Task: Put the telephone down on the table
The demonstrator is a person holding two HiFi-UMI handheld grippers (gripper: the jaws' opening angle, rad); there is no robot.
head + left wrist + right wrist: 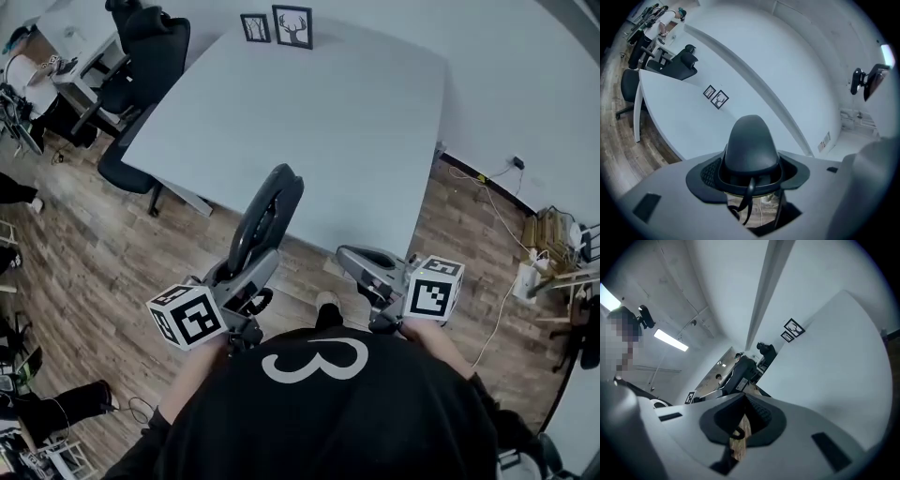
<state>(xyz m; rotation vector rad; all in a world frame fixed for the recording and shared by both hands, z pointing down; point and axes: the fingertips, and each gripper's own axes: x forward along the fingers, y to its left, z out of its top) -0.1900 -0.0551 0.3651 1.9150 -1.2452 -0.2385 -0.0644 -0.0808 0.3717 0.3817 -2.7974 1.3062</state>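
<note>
Head view shows the white table (356, 141) ahead of the person, bare except for two small frames (278, 26) at its far edge, so there is plenty of room to set something down. The person stands back from the near edge, over the wood floor, which probably means the approach is not finished.

The telephone (267, 211), a dark curved handset, is in the air, held up in front of the body. Its far end just overlaps the table's near edge in the picture, and it is not resting on anything. The left gripper (247, 270) is clamped on its lower end, jaws spread wide around the thick body. That low hold leaves most of the length free, which should suit lowering it flat.

The right gripper (364, 264) hangs beside it, near but apart. Its jaws are together on nothing, and it seems to be kept clear as a spare.

The handset's long axis runs from the left gripper up and away toward the table. It leans slightly to the right, with the rounded free end leading. In the left gripper view it lies along the jaws' own line, seen end-on.
</note>
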